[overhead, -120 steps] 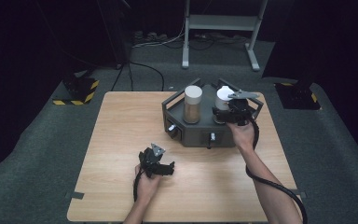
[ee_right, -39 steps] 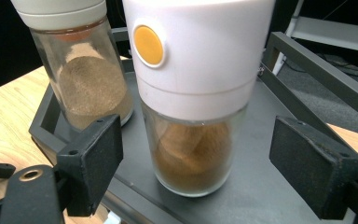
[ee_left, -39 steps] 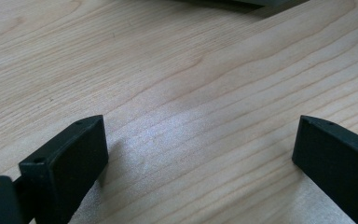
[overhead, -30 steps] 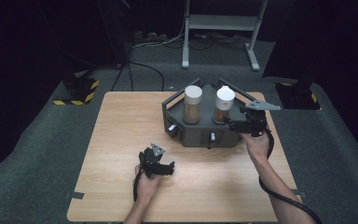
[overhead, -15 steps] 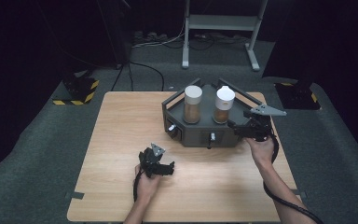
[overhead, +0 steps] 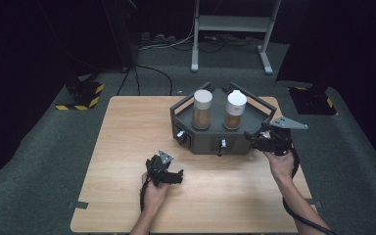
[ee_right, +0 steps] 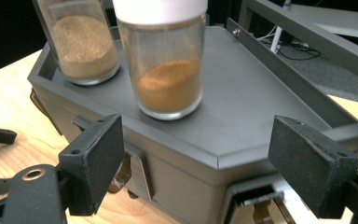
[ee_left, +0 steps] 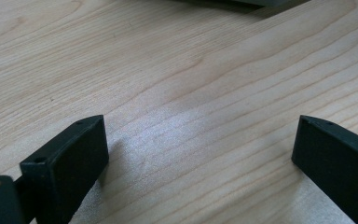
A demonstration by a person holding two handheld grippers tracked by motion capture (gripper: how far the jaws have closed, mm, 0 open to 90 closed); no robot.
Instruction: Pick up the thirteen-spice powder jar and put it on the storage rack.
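- Your right gripper (overhead: pixel 254 138) sits at the right front corner of the grey rack (overhead: pixel 235 142), at about 4 o'clock from the near jar (ee_right: pixel 165 56). Its jaws stand apart with nothing between them; they have just been closing a little, and no pad touches glass.
- Your left gripper (overhead: pixel 174 175) rests low over the bare wooden table (ee_left: pixel 177 70), at roughly 7 o'clock from the rack and well apart from it. Its jaws are spread wide and empty.
- The near jar stands upright on the rack's flat top, white cap on, with reddish-brown powder filling only the bottom part. The second jar (ee_right: pixel 81 39), holding paler powder, stands just beside it at about 10 o'clock in the right gripper view.
- Expect the near jar to be light, since it is mostly air, but stiff, smooth and breakable. Clear glass or hard plastic will slide in hard pads, so squeeze firmly without crushing.
- Take hold on the straight wall below the cap, pads on opposite sides. The cap may only be pressed or screwed on, so don't trust it to carry the jar.
- Keep it upright as you lift; the loose powder will shift if you tilt.
- Mind the rack's raised rail (ee_right: pixel 303 32) at 2 o'clock when you clear the top.
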